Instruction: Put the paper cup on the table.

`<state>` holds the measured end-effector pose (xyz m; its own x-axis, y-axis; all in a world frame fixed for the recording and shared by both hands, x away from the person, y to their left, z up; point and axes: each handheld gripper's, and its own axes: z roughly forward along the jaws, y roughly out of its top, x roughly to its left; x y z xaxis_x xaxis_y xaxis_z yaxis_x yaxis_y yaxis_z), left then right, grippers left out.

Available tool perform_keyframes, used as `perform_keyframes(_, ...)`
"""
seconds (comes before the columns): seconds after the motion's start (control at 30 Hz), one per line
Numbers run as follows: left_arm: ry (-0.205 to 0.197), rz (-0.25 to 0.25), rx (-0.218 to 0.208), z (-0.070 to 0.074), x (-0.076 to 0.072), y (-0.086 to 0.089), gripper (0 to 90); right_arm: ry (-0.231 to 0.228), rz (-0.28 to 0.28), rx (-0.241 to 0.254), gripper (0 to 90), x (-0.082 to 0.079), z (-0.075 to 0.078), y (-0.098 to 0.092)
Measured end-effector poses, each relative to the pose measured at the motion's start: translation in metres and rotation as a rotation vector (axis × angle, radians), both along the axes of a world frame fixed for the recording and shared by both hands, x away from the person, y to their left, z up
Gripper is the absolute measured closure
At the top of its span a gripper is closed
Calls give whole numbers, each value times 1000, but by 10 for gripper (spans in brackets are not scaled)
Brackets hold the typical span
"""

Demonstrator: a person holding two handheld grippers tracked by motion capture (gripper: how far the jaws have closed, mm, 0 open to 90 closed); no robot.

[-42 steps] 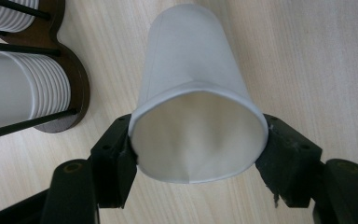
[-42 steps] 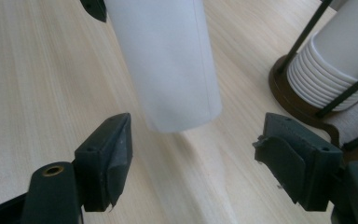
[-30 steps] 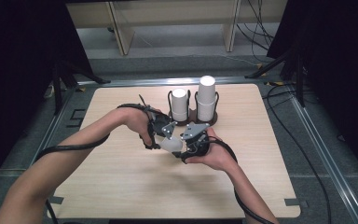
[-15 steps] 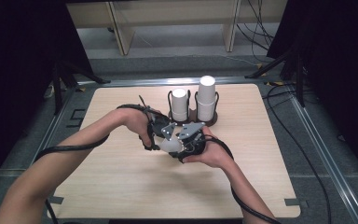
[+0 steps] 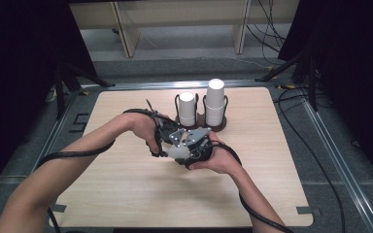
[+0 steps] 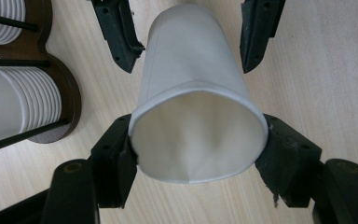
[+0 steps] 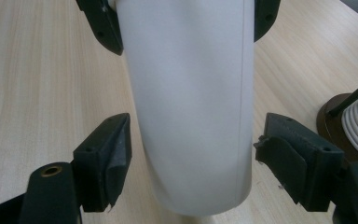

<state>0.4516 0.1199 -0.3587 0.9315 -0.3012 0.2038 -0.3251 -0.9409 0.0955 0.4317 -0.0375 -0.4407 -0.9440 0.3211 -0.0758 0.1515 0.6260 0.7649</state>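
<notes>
Paper cup [image 6: 193, 88], white, lies on its side between your two grippers, just above the wooden table [image 5: 126, 194] near its middle. In the left gripper view its open mouth faces the camera, and your left gripper [image 6: 196, 144] clamps the rim from both sides: each black pad presses the rolled edge, which is squeezed slightly oval. Your right gripper [image 7: 191, 149] straddles the far, bottom end of the same cup; in the right gripper view its pads stand on either side of the wall with a narrow gap at each, so they flank the cup without pressing it. These jaws have just been closing a little with the cup between them.

In the high view your hands meet in front of a dark wooden holder [image 5: 223, 127], where two stacks of white cups stand upright, the short stack [image 5: 187, 108] left of the tall stack [image 5: 214, 102]. The held cup is apart from both stacks.
</notes>
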Motion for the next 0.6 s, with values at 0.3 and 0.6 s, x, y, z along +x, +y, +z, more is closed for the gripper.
perform_keyframes(0.3,8,10,-30,0,-3,-1,338,-8,9,19,270,3,-3,0)
perform_keyframes(0.6,-4,-11,-6,2,-2,-2,338,0,7,22,281,3,-6,0)
